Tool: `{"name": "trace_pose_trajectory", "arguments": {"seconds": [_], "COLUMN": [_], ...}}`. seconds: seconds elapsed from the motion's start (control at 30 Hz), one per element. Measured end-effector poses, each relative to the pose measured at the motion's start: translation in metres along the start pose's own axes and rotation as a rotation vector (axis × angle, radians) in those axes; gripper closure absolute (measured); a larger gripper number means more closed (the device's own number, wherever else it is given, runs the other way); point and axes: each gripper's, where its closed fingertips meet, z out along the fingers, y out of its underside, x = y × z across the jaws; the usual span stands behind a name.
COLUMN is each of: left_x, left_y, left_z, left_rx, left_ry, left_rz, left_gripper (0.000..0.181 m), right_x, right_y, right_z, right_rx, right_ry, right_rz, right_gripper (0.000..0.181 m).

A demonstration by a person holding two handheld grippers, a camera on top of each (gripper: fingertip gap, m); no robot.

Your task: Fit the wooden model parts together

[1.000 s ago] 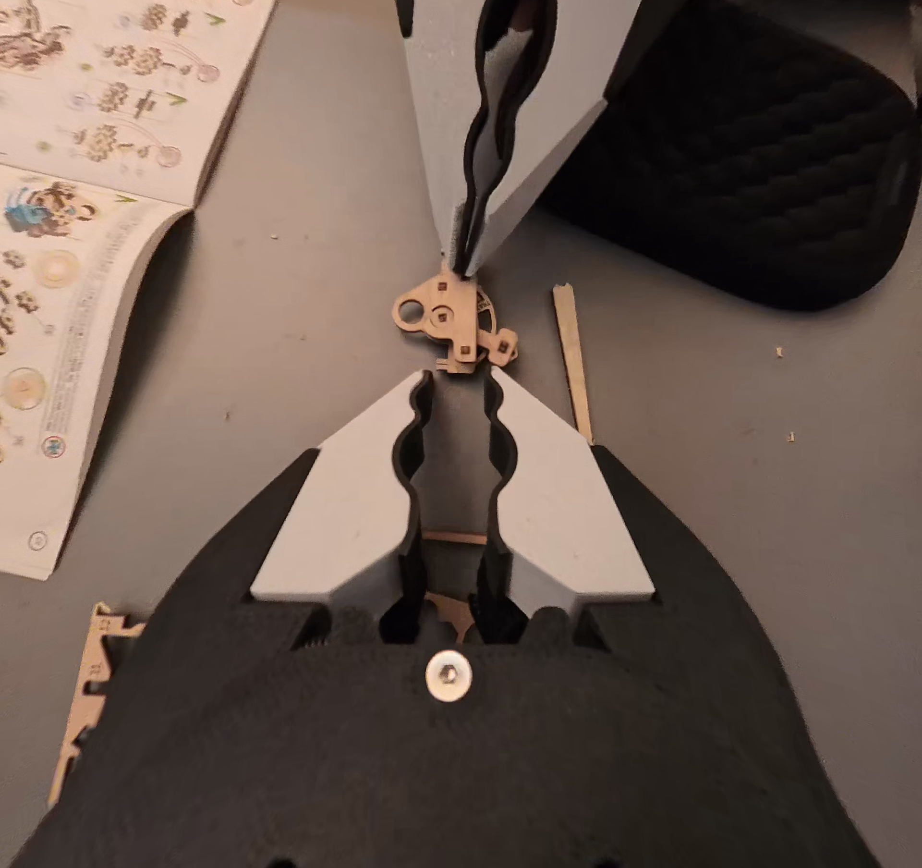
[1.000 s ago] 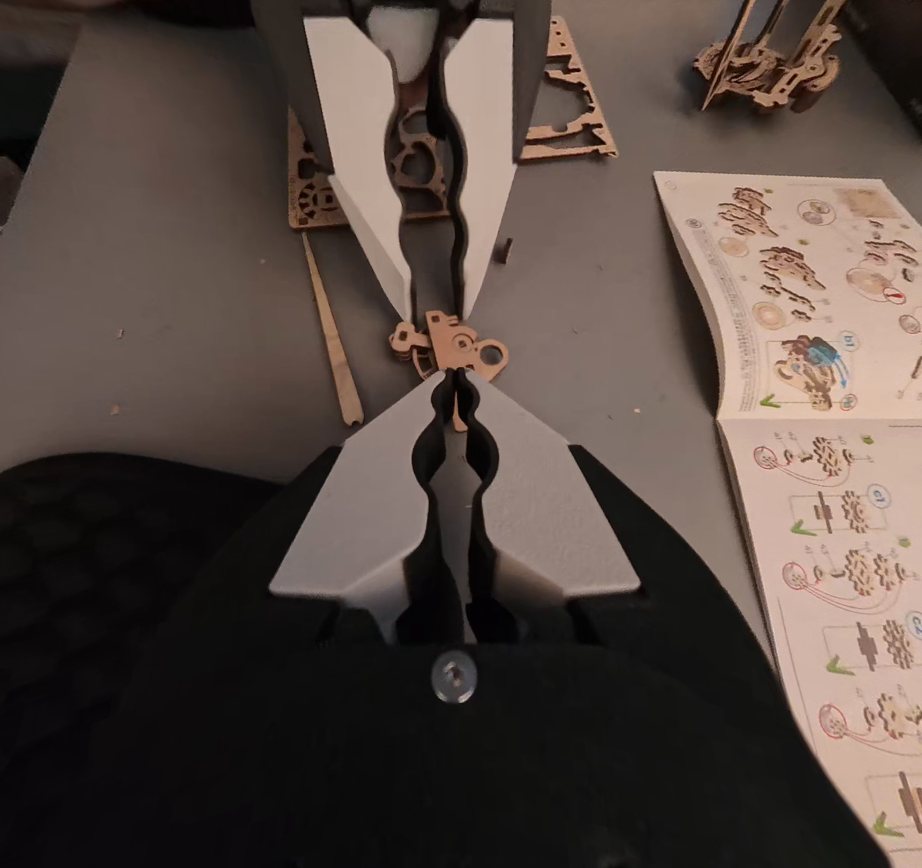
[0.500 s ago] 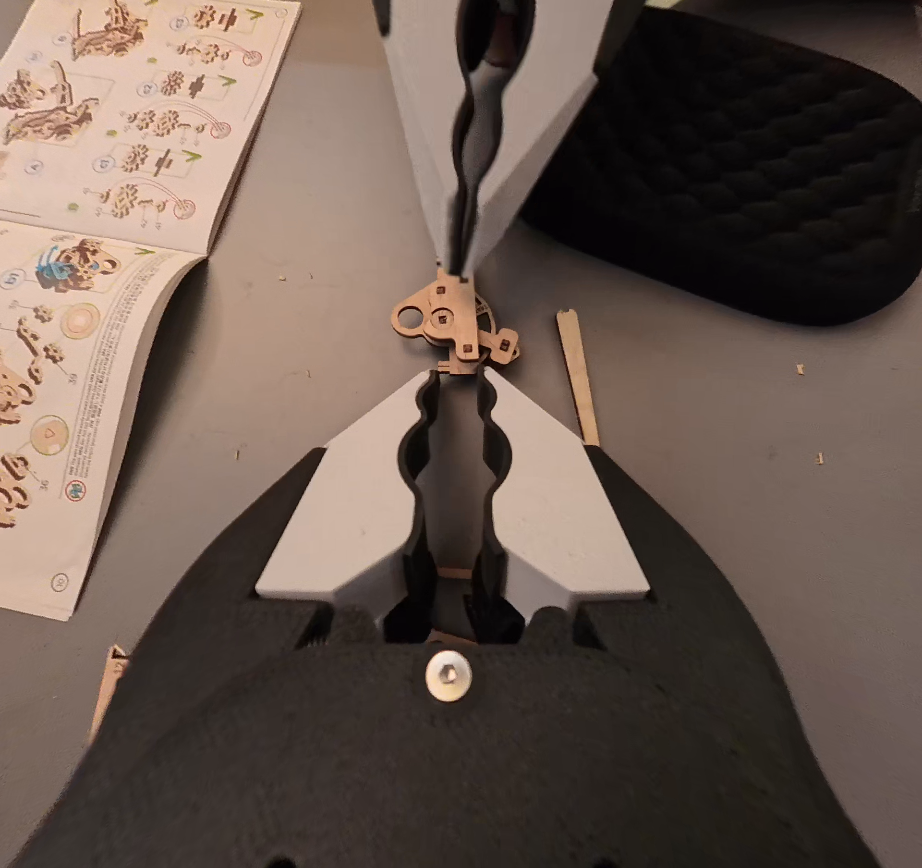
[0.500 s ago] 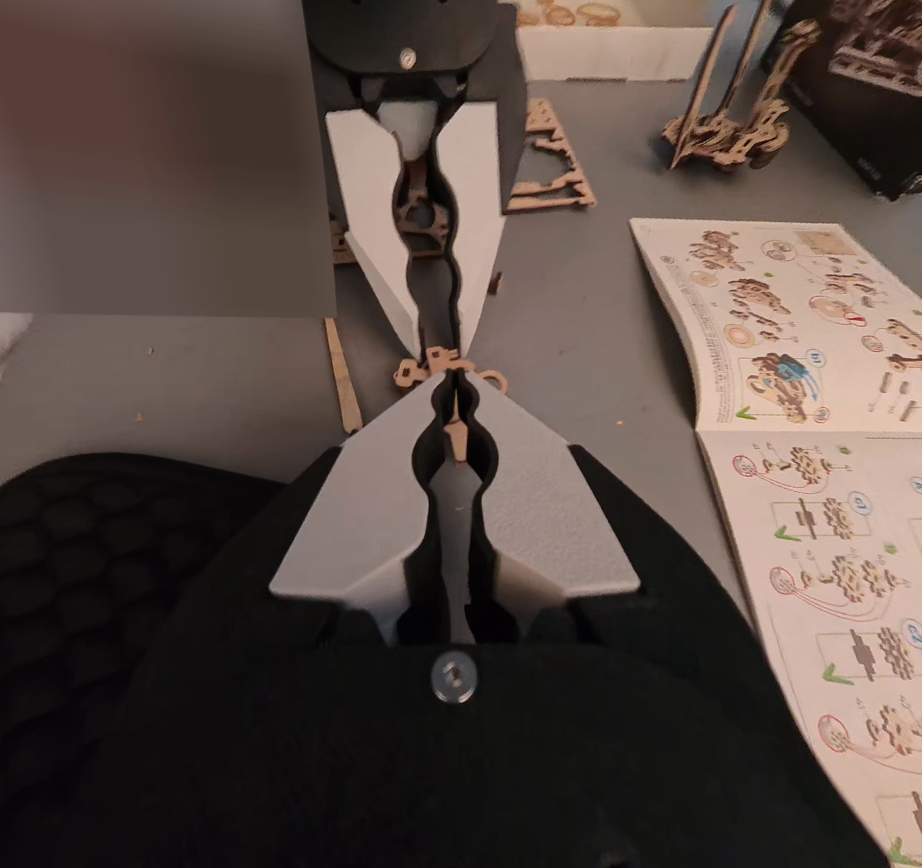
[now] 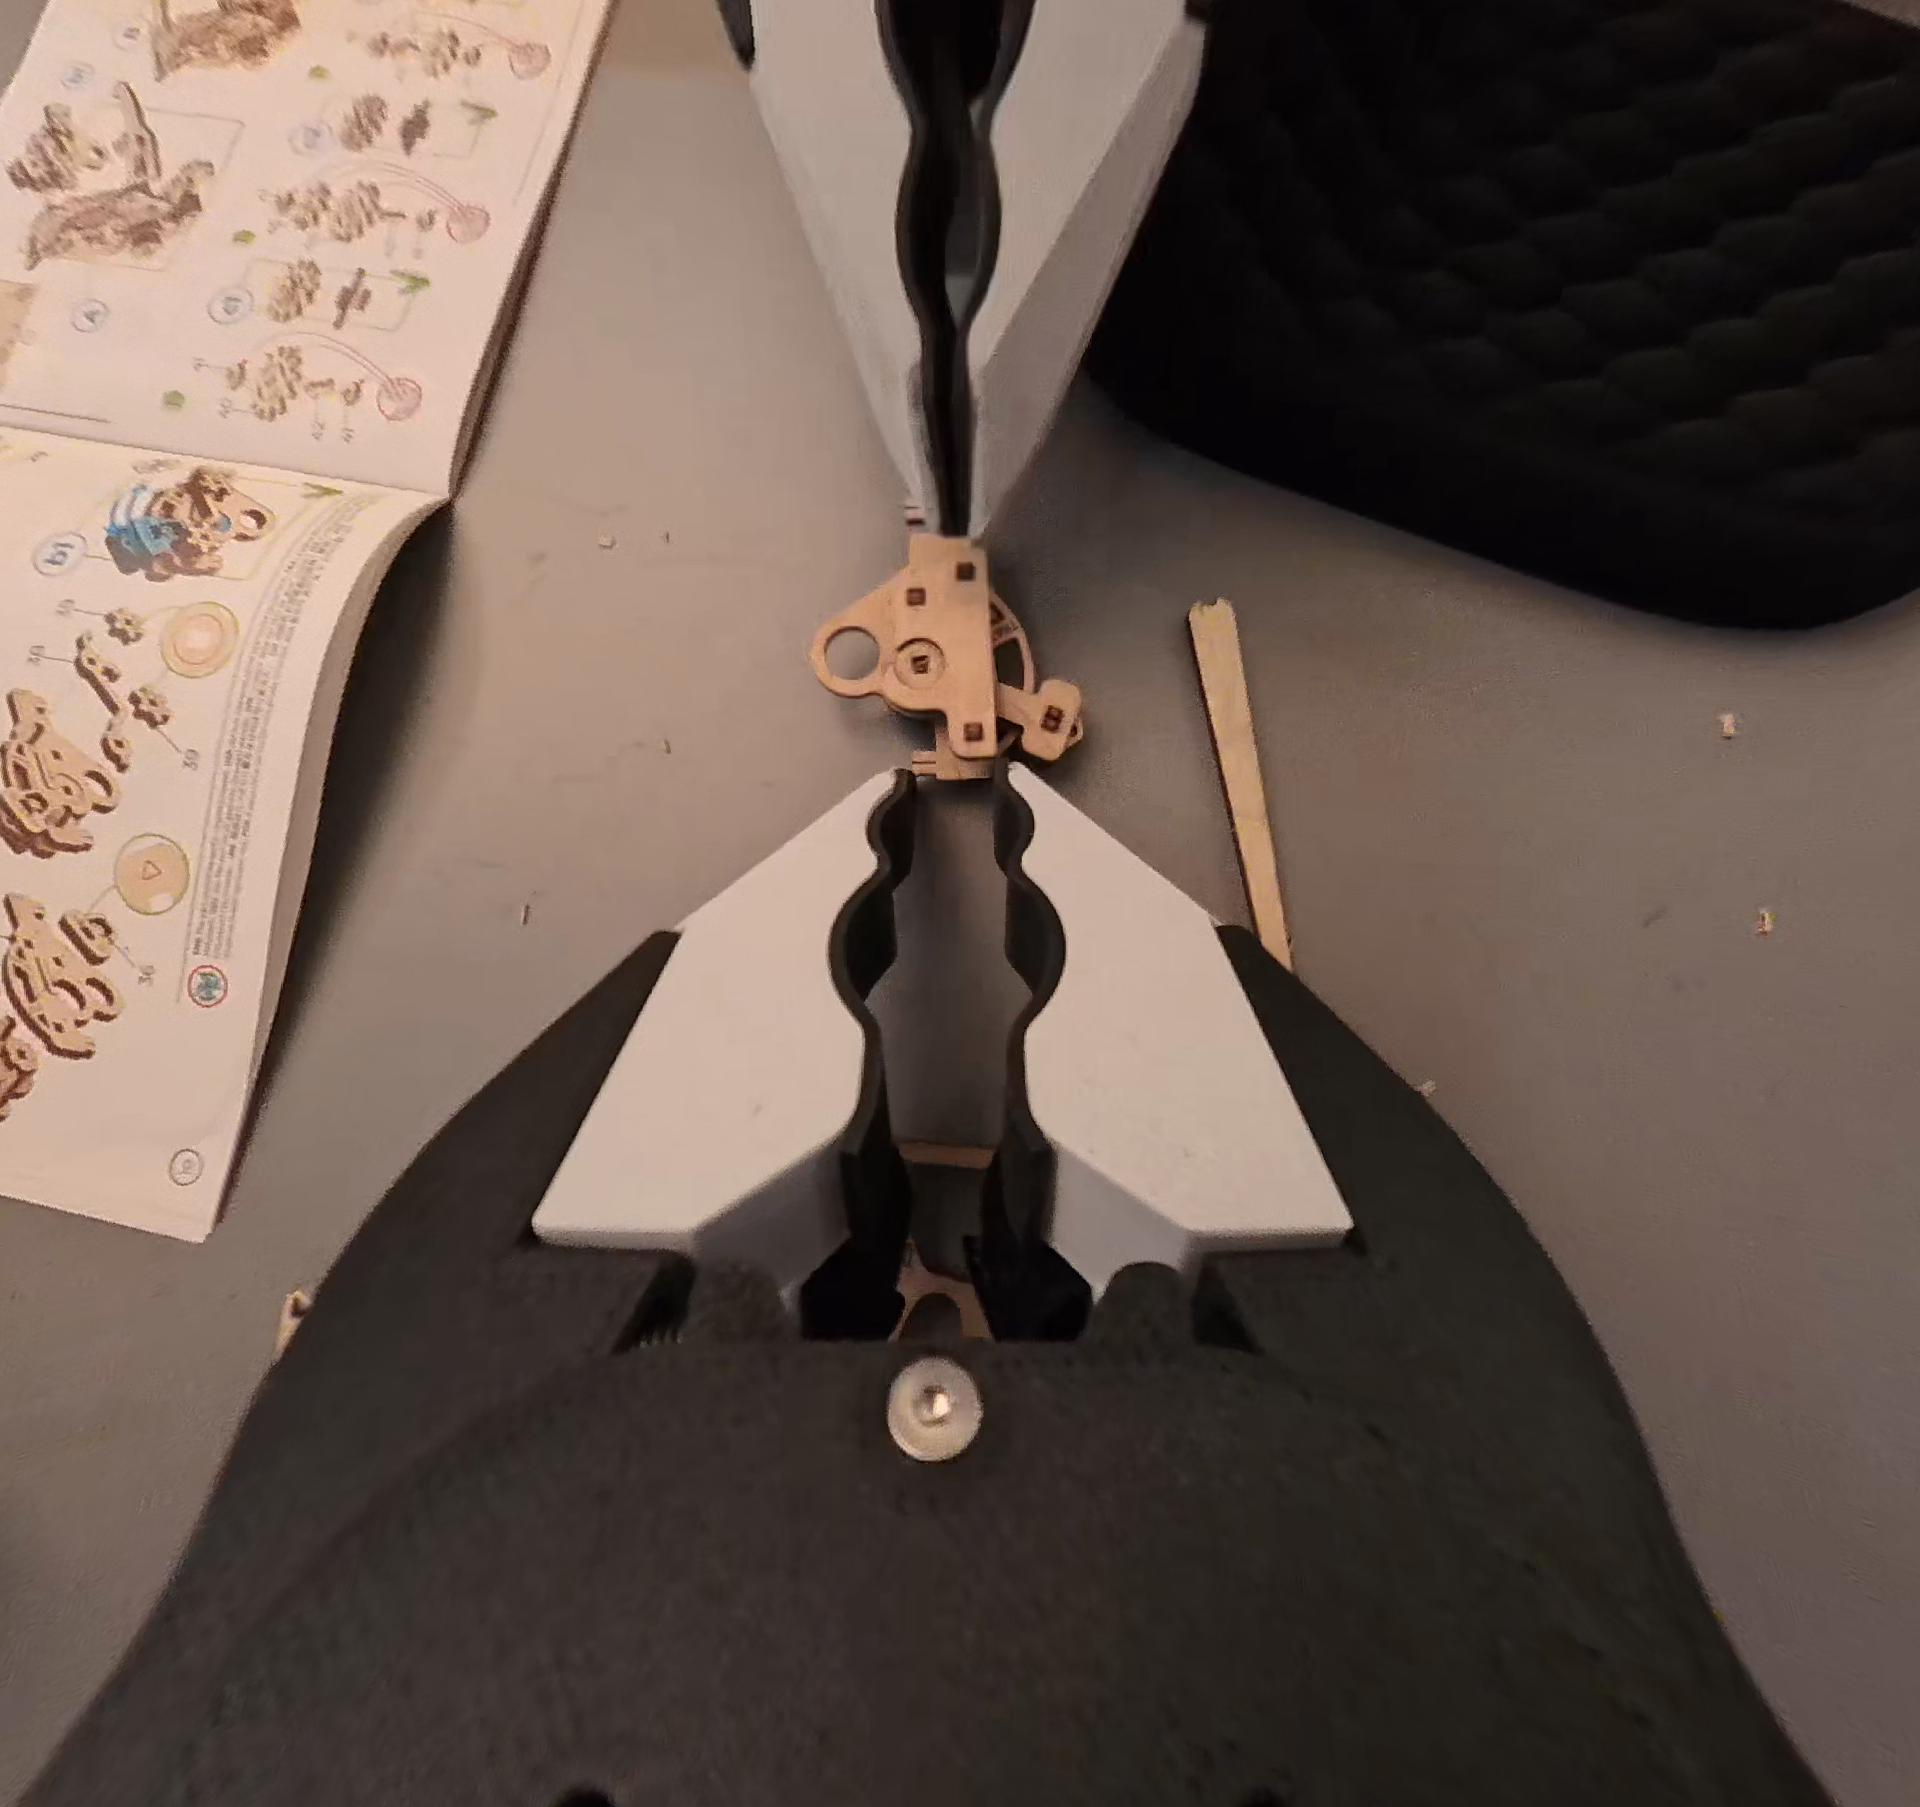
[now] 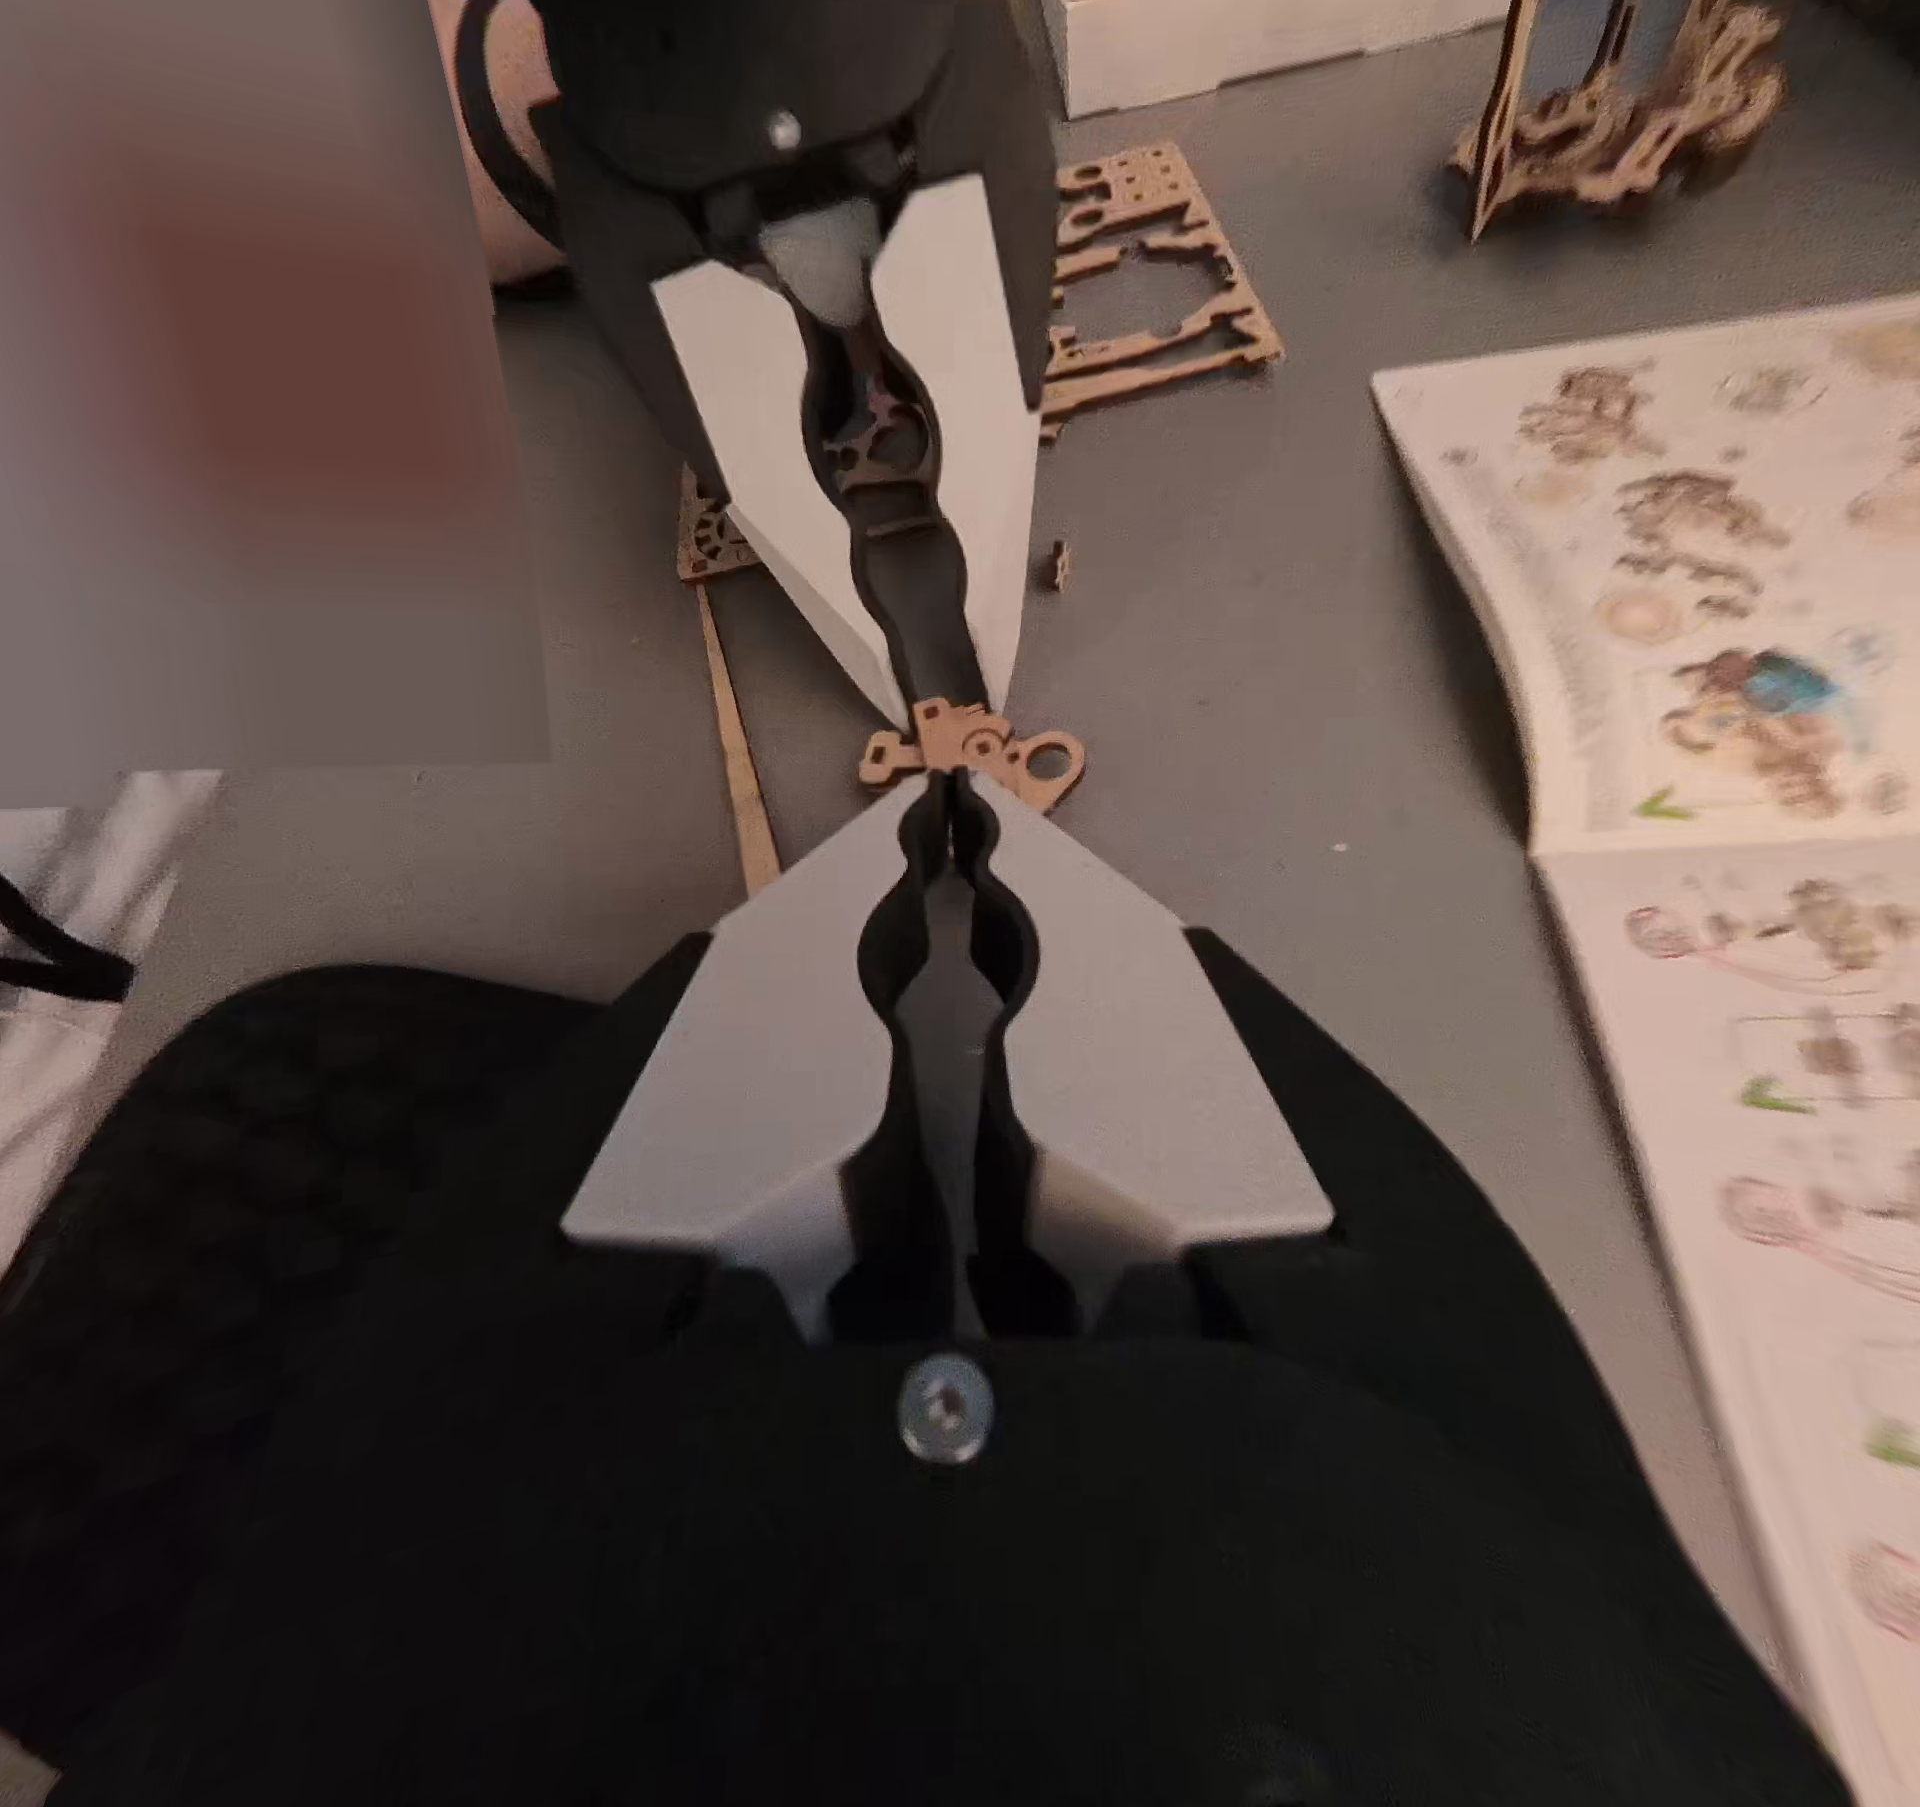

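Note:
A small flat wooden assembly (image 5: pixel 914 656) of laser-cut plates, with a round eyelet on one side, is held between both grippers over the grey table (image 5: pixel 675 635). My left gripper (image 5: pixel 954 778) is closed on the narrow tab at its near end, jaws a tab's width apart. My right gripper (image 5: pixel 951 521) comes in from the far side, shut on the opposite edge. In the right wrist view the assembly (image 6: pixel 977 749) sits just past my right gripper (image 6: pixel 951 791), with my left gripper (image 6: pixel 943 703) facing it. I cannot tell whether the assembly touches the table.
An open instruction booklet (image 5: pixel 260 303) (image 6: pixel 1714 718) lies to one side and a black quilted pad (image 5: pixel 1558 251) (image 6: pixel 312 1134) to the other. A thin wooden stick (image 5: pixel 1236 770) lies beside the assembly. Punched-out wooden sheets (image 6: pixel 1153 292), a white box (image 6: pixel 1247 22) and a built wooden model (image 6: pixel 1621 126) stand behind.
Both grippers keep the same hold on the assembly. Both views have shifted: the booklet and pad slid down in the left view, and the right view shows more of the far table.

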Motion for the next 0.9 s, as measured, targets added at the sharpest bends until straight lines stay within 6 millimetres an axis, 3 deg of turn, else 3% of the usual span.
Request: {"name": "trace_pose_trajectory", "arguments": {"seconds": [0.03, 0.07, 0.1, 0.17, 0.23, 0.27, 0.3, 0.43, 0.47, 0.53, 0.6, 0.63, 0.67, 0.7, 0.77, 0.83, 0.9], "left_x": [0.000, 0.001, 0.000, -0.002, -0.003, -0.004, -0.004, -0.003, -0.003, -0.003, -0.003, -0.004, -0.004, -0.004, -0.004, -0.004, -0.004], "left_y": [-0.002, -0.003, -0.002, -0.001, 0.000, -0.001, -0.001, 0.000, 0.001, 0.002, 0.002, 0.002, 0.002, 0.002, 0.002, 0.002, 0.001], "left_z": [-0.001, -0.001, -0.002, -0.002, -0.003, -0.003, -0.004, -0.003, -0.003, -0.002, -0.002, -0.003, -0.003, -0.003, -0.002, -0.003, -0.004], "left_rx": [0.013, 0.013, 0.010, 0.006, 0.010, 0.012, 0.011, 0.006, 0.000, -0.003, -0.003, -0.006, -0.005, -0.005, -0.003, -0.007, 0.000], "left_ry": [-0.001, 0.003, -0.005, -0.010, -0.008, -0.010, -0.011, 0.002, 0.001, -0.001, 0.001, -0.005, -0.009, -0.009, -0.007, -0.006, -0.004], "left_rz": [-0.002, 0.000, 0.001, -0.002, -0.013, -0.014, -0.016, -0.024, -0.022, -0.023, -0.024, -0.021, -0.018, -0.016, -0.017, -0.014, -0.017], "left_gripper": [0.168, 0.168, 0.168, 0.168, 0.168, 0.168, 0.168, 0.168, 0.168, 0.168, 0.168, 0.168, 0.168, 0.168, 0.168, 0.168, 0.168], "right_x": [0.002, 0.002, 0.001, -0.001, -0.002, -0.005, 0.000, -0.007, -0.007, 0.002, -0.007, -0.003, 0.001, 0.004, 0.000, -0.002, 0.007], "right_y": [-0.006, -0.007, 0.010, 0.006, -0.015, -0.013, 0.014, -0.037, -0.032, 0.012, -0.019, -0.022, -0.013, 0.010, -0.006, -0.028, 0.007], "right_z": [-0.004, -0.004, 0.004, 0.002, -0.007, -0.003, 0.009, -0.009, -0.006, 0.013, 0.005, 0.002, 0.006, 0.015, 0.010, 0.002, 0.016], "right_rx": [0.007, 0.020, -0.060, -0.036, 0.038, 0.042, -0.086, 0.159, 0.146, -0.065, 0.090, 0.099, 0.051, -0.065, -0.028, 0.065, -0.078], "right_ry": [0.043, 0.063, 0.048, 0.021, 0.077, 0.059, 0.051, 0.032, 0.011, -0.042, -0.090, -0.027, 0.008, 0.007, -0.018, 0.046, 0.042], "right_rz": [-0.061, -0.107, -0.098, -0.058, -0.159, -0.146, -0.110, -0.134, -0.113, 0.008, 0.005, -0.055, -0.106, -0.106, -0.074, -0.180, -0.137], "right_gripper": [0.181, 0.181, 0.181, 0.181, 0.181, 0.181, 0.181, 0.181, 0.181, 0.177, 0.181, 0.181, 0.181, 0.180, 0.181, 0.181, 0.181]}}
